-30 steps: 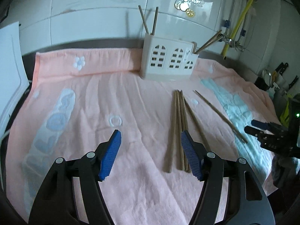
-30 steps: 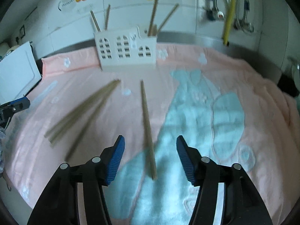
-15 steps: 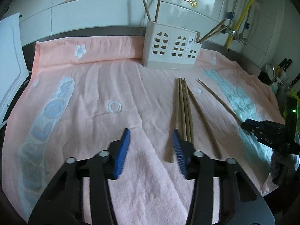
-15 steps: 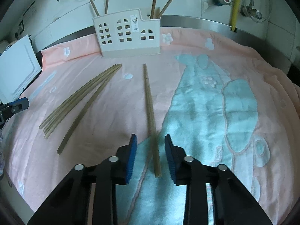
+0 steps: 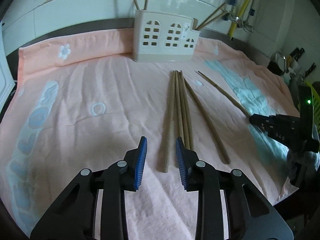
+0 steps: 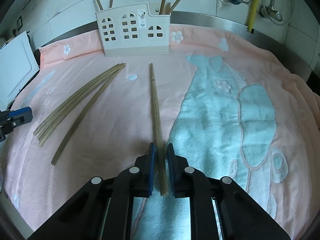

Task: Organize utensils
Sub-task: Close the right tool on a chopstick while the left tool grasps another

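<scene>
Hidden parts: the lower ends of the chopsticks standing in the holder [image 6: 136,32] are behind its wall; in the left wrist view the near end of the single chopstick [image 6: 157,116] is covered by the right gripper [image 5: 258,123].
Hard to see: the things at the right edge of the left wrist view are dark and cannot be named.
Holder: cream plastic, shaped like a little house with arched window holes; it stands upright at the far side of the towel [image 6: 200,64].
Towel: soft, fluffy cloth, pink with pale blue and white figures, a little wrinkled.
Chopsticks: thin, round wooden sticks, brown, narrower at the far end.
Bundle of chopsticks [image 5: 180,108]: four or five sticks lie on the towel, close together near the holder and spread toward the camera.
Left gripper [image 5: 161,160]: jaws partly apart, blue ribbed pads; the near end of the leftmost stick lies between them, not pinched.
Right gripper, own view [image 6: 160,166]: jaws almost together around the single chopstick; I cannot tell if the pads already press it. The stick lies on the towel and points to the holder.
</scene>
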The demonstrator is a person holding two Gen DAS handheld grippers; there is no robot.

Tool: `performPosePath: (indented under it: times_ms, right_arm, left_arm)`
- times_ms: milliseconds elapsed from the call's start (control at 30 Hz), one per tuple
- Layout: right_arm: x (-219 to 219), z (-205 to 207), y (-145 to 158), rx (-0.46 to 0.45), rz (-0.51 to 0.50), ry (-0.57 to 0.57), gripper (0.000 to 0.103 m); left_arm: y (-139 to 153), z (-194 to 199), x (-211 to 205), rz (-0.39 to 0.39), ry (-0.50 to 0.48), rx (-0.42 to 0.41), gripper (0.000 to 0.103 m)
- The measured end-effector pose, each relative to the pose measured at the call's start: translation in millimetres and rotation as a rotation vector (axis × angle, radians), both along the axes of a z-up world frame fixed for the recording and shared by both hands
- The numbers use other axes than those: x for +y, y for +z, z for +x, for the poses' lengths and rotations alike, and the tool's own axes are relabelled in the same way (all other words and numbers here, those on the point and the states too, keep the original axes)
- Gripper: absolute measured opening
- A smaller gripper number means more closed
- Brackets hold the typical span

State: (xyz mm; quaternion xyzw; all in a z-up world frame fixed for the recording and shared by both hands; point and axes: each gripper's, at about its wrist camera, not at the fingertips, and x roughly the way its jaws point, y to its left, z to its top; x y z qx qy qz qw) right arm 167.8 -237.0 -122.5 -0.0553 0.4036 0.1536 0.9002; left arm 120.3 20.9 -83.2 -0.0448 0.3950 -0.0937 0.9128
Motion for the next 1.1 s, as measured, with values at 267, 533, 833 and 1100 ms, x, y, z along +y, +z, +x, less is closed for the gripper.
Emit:
performPosePath:
  times_ms: [267,533,833,1100]
  right_arm:
    - [-1.3,0.3,-0.3,0.0,0.005,-0.001,0.009]
    - [-1.6,0.5,-0.7,-0.003,0.008,-0.001,0.009]
    - [0.9,-0.2,-2.2,-0.021,-0.009,0.0,0.009]
    - [1.0,-1.4,-1.9,-0.026,-0.007,-0.008,0.008]
  left_arm:
    - [-12.0,18.5,-17.7,0.044,-0.05,0.04,0.015]
    - [-24.5,29.2,-16.3,0.056,-0.034,0.073,0.011]
    - [-25.4,30.5,-24.4,0.096,-0.033,0.055,0.011]
    - [-24.4,31.9,-19.9,0.06,-0.027,0.053,0.006]
